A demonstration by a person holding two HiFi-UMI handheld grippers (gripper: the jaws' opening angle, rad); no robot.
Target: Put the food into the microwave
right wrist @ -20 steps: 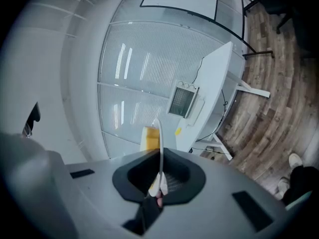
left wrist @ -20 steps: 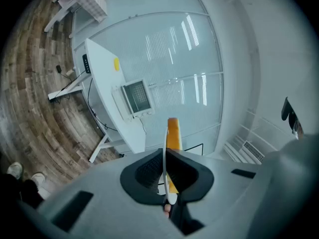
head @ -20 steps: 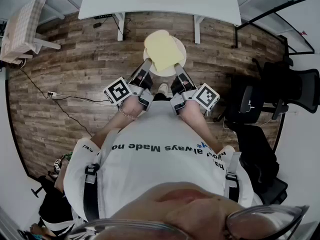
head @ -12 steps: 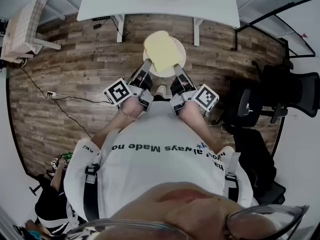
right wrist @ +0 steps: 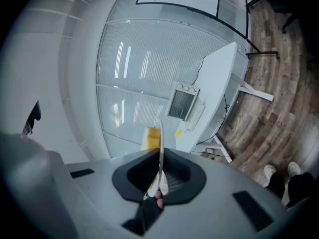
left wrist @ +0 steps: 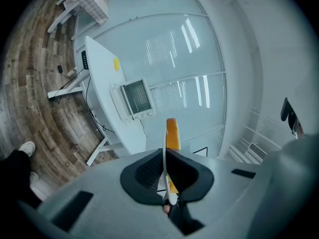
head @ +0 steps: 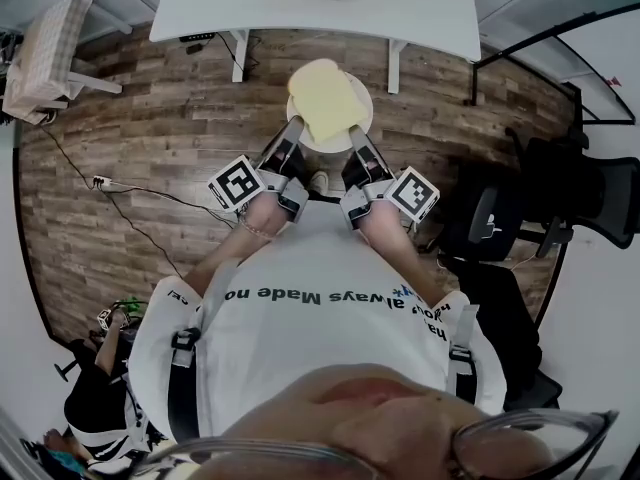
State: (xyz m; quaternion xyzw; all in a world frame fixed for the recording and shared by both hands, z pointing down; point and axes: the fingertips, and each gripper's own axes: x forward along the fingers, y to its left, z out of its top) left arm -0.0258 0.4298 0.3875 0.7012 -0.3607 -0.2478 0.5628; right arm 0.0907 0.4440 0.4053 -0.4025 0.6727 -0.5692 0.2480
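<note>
- A cable (head: 140,196) is trailing over the wooden floor (head: 150,138) at the far left, well apart from the person's feet. It is probably no hazard as long as the walk goes straight ahead.
- The left gripper (head: 291,131) is gripping the left edge of the plate (head: 362,104). Its fingers (left wrist: 143,169) are pressed onto the thin white rim, which is showing edge-on between them.
- The food, a slice of bread (head: 325,98), is lying flat on the plate, which is being held in the air over the floor, short of the white worktop (head: 400,8).
- The bread is overhanging the far rim, so the plate probably needs to be held level, with both grippers at the same height and neither one twisting.
- The right gripper (head: 356,140) is pinching the opposite rim in the same way, with its fingers (right wrist: 180,175) closed on the plate's edge.
- Each grip is catching only a narrow strip of rim, so steady, equal pressure and a slow approach should be the safest way to go.
- The microwave (left wrist: 134,97) is sitting on the worktop ahead, and its door looks shut from here. If so, the plate would likely have to be set down on the worktop beside it first, to free a gripper for the door.
</note>
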